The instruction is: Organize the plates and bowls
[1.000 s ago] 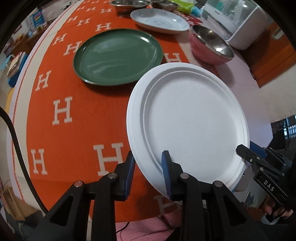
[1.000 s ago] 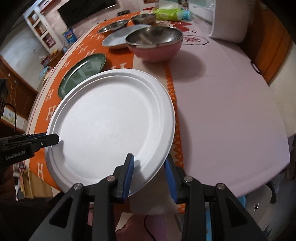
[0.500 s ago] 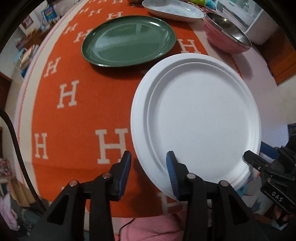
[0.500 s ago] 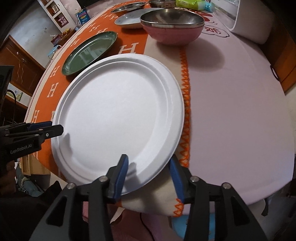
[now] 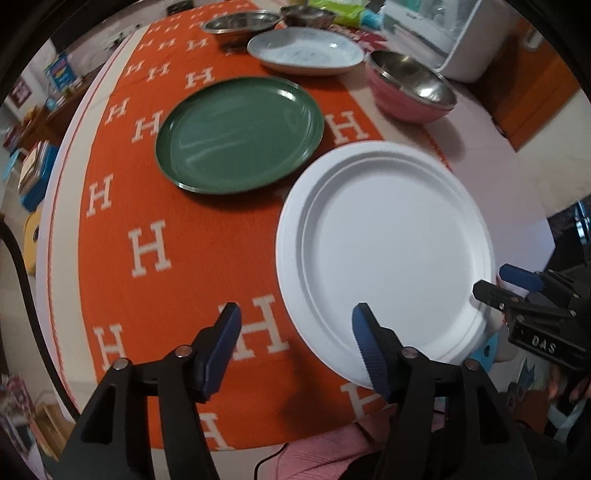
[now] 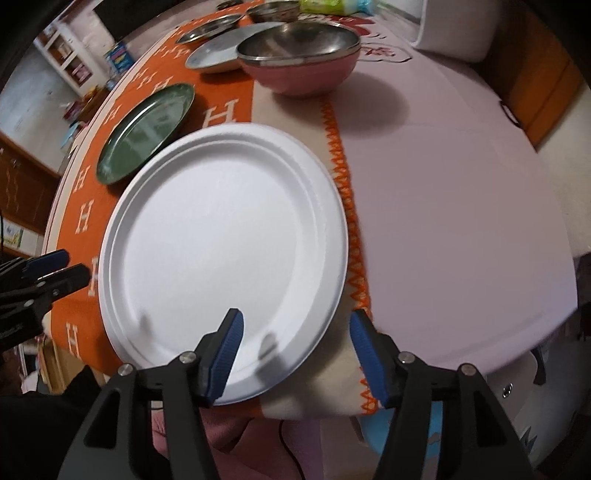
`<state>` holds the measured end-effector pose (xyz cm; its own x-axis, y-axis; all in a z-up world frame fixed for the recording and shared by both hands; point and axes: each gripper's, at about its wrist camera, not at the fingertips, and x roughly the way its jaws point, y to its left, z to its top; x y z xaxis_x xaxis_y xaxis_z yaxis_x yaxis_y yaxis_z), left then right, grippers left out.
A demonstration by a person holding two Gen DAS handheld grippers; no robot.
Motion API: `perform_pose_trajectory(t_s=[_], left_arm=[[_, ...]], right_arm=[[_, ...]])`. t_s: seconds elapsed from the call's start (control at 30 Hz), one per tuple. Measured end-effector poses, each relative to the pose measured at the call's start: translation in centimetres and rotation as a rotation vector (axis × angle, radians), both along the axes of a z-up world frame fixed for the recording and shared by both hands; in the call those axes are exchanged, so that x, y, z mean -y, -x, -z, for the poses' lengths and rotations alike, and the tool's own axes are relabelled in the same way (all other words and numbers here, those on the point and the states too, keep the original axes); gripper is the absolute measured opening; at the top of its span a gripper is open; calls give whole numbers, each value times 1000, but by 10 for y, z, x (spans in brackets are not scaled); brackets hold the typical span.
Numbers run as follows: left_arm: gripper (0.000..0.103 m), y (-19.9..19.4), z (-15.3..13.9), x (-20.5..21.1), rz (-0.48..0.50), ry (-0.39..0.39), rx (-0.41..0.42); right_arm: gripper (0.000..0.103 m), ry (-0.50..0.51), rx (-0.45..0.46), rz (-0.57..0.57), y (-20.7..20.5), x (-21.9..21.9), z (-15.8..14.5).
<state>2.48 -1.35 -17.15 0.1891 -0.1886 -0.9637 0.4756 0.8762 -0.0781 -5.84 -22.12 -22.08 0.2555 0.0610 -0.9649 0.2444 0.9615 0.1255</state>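
Both grippers have their blue-padded fingers spread wide apart, clamped on nothing. From the left wrist camera, the left gripper (image 5: 295,343) hangs over the near edge of the orange blanket (image 5: 147,206); its right finger sits against or just over the near rim of the white paper plate (image 5: 391,251), though actual contact cannot be judged, and its left finger stands clear over the cloth. From the right wrist camera, the right gripper (image 6: 295,350) straddles the near right rim of the same plate (image 6: 225,251): its left finger lies over the plate's inner face, its right finger is off the rim over the pale border of the blanket (image 6: 343,206).

The paper plate lies at the near edge of the tabletop (image 6: 461,206), on the blanket's right border, with its near rim jutting past the edge.

Writing: the right gripper (image 5: 532,317), seen at the right edge of the left view, carries white letters reading "DAS". The blanket is covered with white "H" letters. The left gripper (image 6: 40,280) shows at the left edge of the right view, its lettering too cropped to read.

Farther back, a dark green plate (image 5: 240,133) rests on the blanket, close behind the paper plate. Beyond it to the right stands a pink bowl with a steel lining (image 5: 410,92), then a pale oval dish (image 5: 304,50), and at the far end two steel bowls (image 5: 240,22), a green packet (image 5: 340,7) and a white appliance (image 5: 436,33).
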Motion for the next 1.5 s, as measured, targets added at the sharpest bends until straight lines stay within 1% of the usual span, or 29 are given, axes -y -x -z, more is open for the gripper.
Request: perform_pose_trajectory(t_s=[0.1,0.17,0.23,0.43,0.53,0.57,0.63,0.73,0.83,0.97,1.13,1.23,1.33,1.5], left_arm=[[67,-4,-9,-11,48,21,16],[76,-10,-15,-9,67,31,21],[80,-11,-21,-14,79,47,29],[83,-21,-39,-19,113,83,25],[85,-26,-54,-19,124,114,39],[87,-27,-58,-19,125,121,43],[87,-32,-68,-17,128,139,52],[87,-40,-80,-12,132,166,51],[87,-50,-93,-6,128,197,27],[87,-57,-111,6,136,207,57],[87,-67,-133,26,120,215,92],[87,-74,-143,37,101,222,88],[87,-83,-152,47,74,228,99],[87,-105,-160,62,-1,207,108]], right_arm=[[61,24,23,44,2,-3,-9],[65,29,41,78,4,-6,-14],[68,32,57,99,6,-9,-20],[68,34,92,140,11,-14,-41],[69,46,116,145,11,-14,-58],[69,51,123,145,11,-14,-62],[75,61,139,142,10,-12,-73],[77,60,174,138,8,-4,-91],[77,56,199,135,2,5,-105],[77,66,232,116,-10,21,-123],[77,50,272,74,-34,45,-143],[77,39,303,45,-52,60,-157],[77,32,338,13,-71,75,-170],[77,21,387,-43,-106,94,-185]])
